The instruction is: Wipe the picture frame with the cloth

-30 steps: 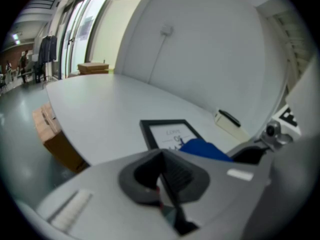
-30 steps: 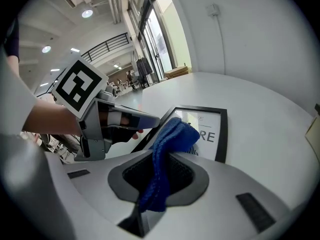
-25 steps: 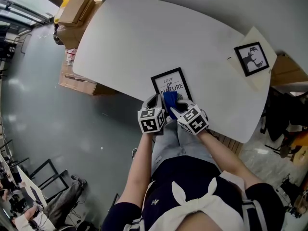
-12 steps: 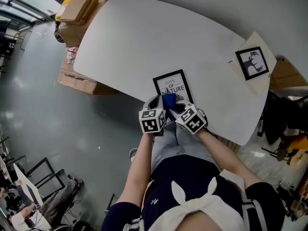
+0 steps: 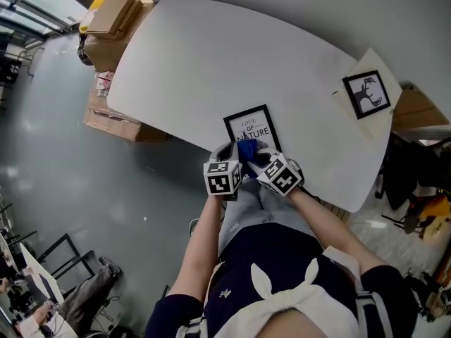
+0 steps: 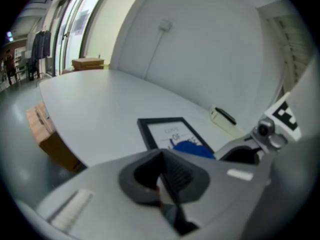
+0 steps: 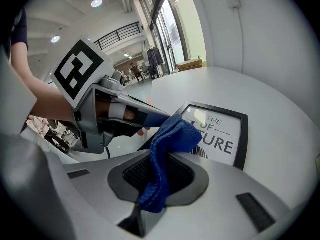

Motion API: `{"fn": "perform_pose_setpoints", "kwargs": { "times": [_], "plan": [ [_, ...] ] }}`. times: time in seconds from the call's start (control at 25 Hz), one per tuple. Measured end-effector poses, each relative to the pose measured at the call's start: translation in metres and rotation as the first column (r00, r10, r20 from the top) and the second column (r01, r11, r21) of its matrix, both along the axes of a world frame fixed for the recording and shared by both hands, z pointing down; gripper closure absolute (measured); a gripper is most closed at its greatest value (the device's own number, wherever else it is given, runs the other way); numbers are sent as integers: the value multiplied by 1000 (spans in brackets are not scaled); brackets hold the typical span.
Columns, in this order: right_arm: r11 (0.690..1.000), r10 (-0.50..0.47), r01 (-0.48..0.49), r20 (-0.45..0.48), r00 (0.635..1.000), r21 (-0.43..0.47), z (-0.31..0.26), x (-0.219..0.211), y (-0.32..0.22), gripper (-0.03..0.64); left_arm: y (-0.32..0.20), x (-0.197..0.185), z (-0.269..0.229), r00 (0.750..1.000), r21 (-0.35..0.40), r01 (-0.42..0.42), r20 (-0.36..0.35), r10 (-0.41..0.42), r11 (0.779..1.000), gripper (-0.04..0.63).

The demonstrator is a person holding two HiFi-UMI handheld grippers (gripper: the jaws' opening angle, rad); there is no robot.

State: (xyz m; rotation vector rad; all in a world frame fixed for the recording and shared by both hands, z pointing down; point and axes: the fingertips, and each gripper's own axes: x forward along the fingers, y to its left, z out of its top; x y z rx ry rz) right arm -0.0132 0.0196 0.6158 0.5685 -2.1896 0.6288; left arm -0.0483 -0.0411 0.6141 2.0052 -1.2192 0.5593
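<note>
- The cloth (image 7: 167, 154) is a blue, soft textile, matt, with a fine rough nap like microfibre.
- The picture frame (image 5: 252, 129) has a smooth black border with a satin look. Its front pane is glossy, over white printed paper.
- The table (image 5: 211, 62) top is white, smooth and mostly matt.
- The right gripper (image 7: 157, 181) and the left gripper (image 6: 167, 184) have bodies of grey matt plastic. The pads (image 7: 137, 176) are dark and ribbed, like rubber.
- The boxes (image 5: 111, 11) are of brown matt cardboard.
- The floor (image 5: 56, 153) is grey, smooth and glossy.

Ahead of the right claw (image 7: 157, 178), the cloth (image 7: 170, 139) hides the near corner of the frame (image 7: 223, 145) and part of its lettering.
</note>
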Motion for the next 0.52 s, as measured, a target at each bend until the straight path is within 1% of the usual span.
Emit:
{"fn": "perform_pose_setpoints", "kwargs": {
  "times": [0.16,0.4,0.52],
  "plan": [
    [1000,-7,7,1,1000,9,-1,-1,0,555,0,0,0,1000,0,-10,0,10,1000,592],
    [999,-43,43,-1,999,25,2,1,0,555,1,2,2,1000,-6,13,3,-13,1000,592],
    [998,-55,55,2,998,12,3,-1,0,555,-1,-1,2,1000,-4,28,-8,-28,1000,592]
  ]
}}
